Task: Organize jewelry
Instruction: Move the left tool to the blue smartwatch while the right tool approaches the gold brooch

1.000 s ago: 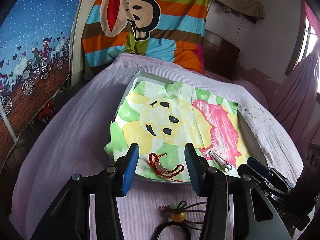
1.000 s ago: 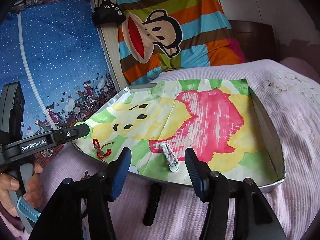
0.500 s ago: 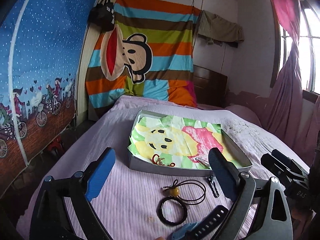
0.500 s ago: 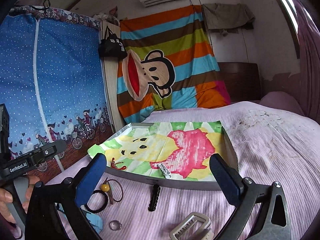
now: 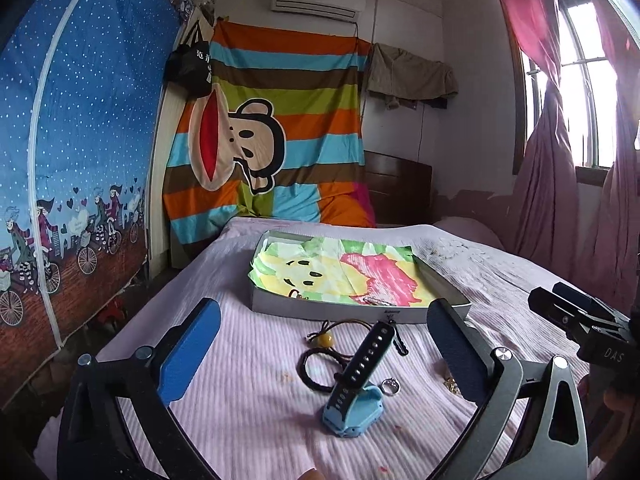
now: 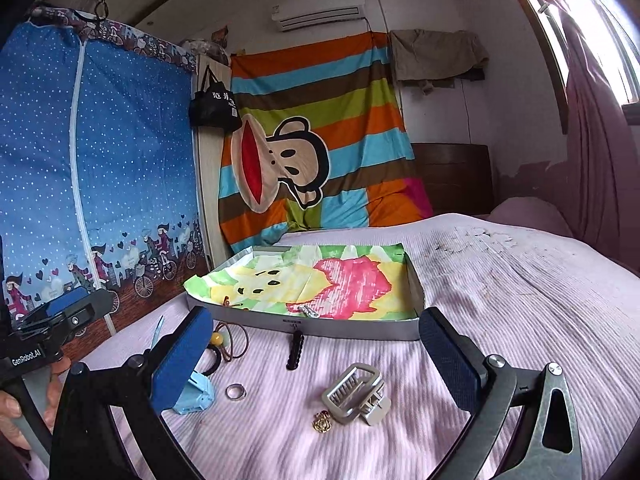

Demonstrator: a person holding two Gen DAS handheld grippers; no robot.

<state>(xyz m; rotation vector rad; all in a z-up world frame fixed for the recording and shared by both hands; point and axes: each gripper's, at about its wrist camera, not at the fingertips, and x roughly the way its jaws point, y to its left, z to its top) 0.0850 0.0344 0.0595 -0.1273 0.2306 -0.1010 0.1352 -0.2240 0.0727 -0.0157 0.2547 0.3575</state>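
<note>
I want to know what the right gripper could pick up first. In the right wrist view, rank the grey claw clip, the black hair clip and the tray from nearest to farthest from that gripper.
1. Grey claw clip: on the bedspread between the open fingers of the right gripper, nearest.
2. Black hair clip: farther forward, just in front of the tray.
3. Tray: farthest, behind the black hair clip.

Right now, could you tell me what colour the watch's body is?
Light blue, with a dark strap; the watch shows best in the left wrist view.
</note>
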